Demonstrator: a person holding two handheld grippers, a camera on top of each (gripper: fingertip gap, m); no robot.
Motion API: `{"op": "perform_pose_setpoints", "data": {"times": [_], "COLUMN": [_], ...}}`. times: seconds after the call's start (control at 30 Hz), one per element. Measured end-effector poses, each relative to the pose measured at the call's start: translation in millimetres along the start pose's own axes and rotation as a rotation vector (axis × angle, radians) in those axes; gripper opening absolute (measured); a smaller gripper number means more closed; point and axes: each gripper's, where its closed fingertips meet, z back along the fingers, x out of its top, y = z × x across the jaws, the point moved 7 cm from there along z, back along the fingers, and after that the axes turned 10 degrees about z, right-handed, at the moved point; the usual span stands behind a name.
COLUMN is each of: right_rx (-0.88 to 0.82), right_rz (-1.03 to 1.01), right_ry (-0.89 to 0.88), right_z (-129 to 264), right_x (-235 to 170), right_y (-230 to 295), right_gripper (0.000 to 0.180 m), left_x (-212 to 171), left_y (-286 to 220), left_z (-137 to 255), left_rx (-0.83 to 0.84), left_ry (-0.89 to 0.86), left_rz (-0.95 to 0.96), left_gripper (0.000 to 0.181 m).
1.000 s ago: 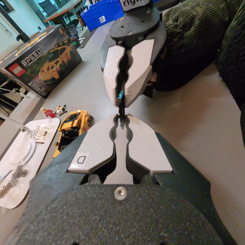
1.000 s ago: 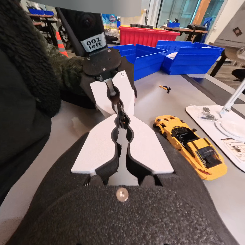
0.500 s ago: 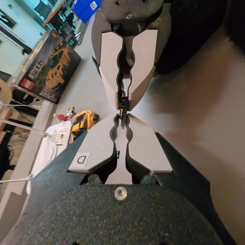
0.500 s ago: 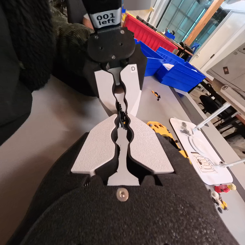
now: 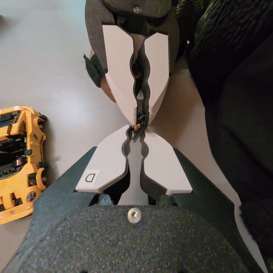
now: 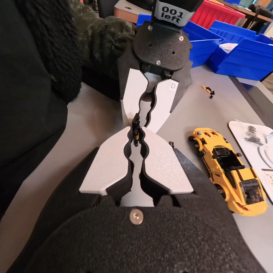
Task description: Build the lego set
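Left gripper (image 5: 136, 133), right gripper (image 6: 136, 133): wavy-edged white jaws tip-to-tip, both pinching small black-orange brick piece (image 5: 138, 127).

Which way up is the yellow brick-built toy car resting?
Upright: the yellow brick-built toy car shows roof and windscreen upward on the grey table.

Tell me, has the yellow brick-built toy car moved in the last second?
No. In the right wrist view the yellow car lies beside the flat white board, same gap and heading as before.
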Motion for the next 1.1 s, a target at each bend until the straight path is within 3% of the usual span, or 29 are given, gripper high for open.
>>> {"op": "perform_pose_setpoints", "data": {"times": [0.2, 0.43, 0.6, 0.83, 1.1], "right_rx": [-0.031, -0.171, -0.176, -0.185, -0.231], "right_rz": [0.049, 0.093, 0.118, 0.159, 0.065], "right_ry": [0.05, -0.029, -0.033, -0.041, -0.04], "right_z": [0, 10, 10, 4, 9], "right_x": [-2, 1, 1, 3, -1], "right_y": [1, -12, -10, -7, -18], "right_gripper": [0.008, 0.009, 0.019, 0.008, 0.006], "left_x": [-2, 8, 5, 2, -2], "left_y": [3, 4, 2, 2, 17], "left_z": [-4, 5, 1, 1, 6], "left_rx": [0.015, 0.26, 0.309, 0.298, 0.293], "left_ry": [-0.005, -0.12, -0.103, -0.095, -0.133], "left_rz": [0.022, -0.212, -0.268, -0.237, -0.084], "left_gripper": [0.011, 0.009, 0.009, 0.009, 0.015]}}
